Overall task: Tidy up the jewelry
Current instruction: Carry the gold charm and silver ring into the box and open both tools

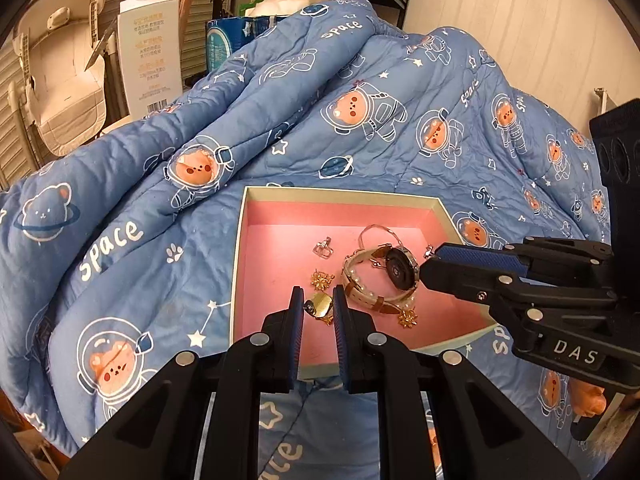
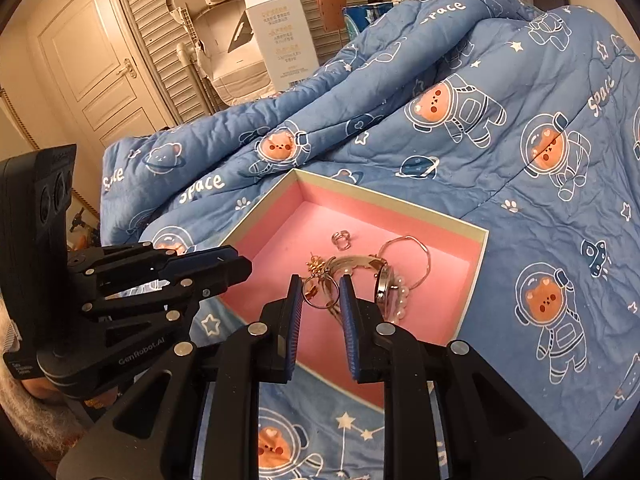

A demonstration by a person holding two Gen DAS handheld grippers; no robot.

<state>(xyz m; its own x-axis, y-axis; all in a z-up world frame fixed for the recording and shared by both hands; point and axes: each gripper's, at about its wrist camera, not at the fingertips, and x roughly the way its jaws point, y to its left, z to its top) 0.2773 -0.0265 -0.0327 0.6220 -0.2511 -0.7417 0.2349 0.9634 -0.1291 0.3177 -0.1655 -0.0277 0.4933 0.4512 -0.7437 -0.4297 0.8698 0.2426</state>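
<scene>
While a blue quilt (image 1: 132, 184) printed with bear astronauts covers the whole bed, a shallow box (image 1: 340, 194) with a pink lining sits on it at the centre of both views. Behind the quilt, at the upper left of the left wrist view, stand a tall white carton (image 1: 150, 46) and a folded beige baby seat (image 1: 60, 76); the right wrist view adds a panelled door (image 2: 94, 68) at its left and slatted shutters beside it.

All the jewelry lies inside the box. A watch (image 1: 401, 272) on a pale strap rests right of centre, its dark round case tipped on edge and its strap curling toward the lower left of the frame. A thin bangle (image 1: 376, 230) lies behind it, a small silver ring (image 1: 323, 247) to its left, and gold star-shaped earrings (image 1: 322, 280) nearer the front.

The left gripper (image 1: 317, 308) has its jaws partly parted, and a small gold piece (image 1: 320, 306) sits in the gap; whether the pads press on it cannot be told. The right gripper (image 2: 320, 300) is likewise partly spread, and a gold hoop (image 2: 316, 296) shows between its fingers, contact unclear. In the left wrist view the right gripper reaches in from the right edge with its tip just beside the watch case.
</scene>
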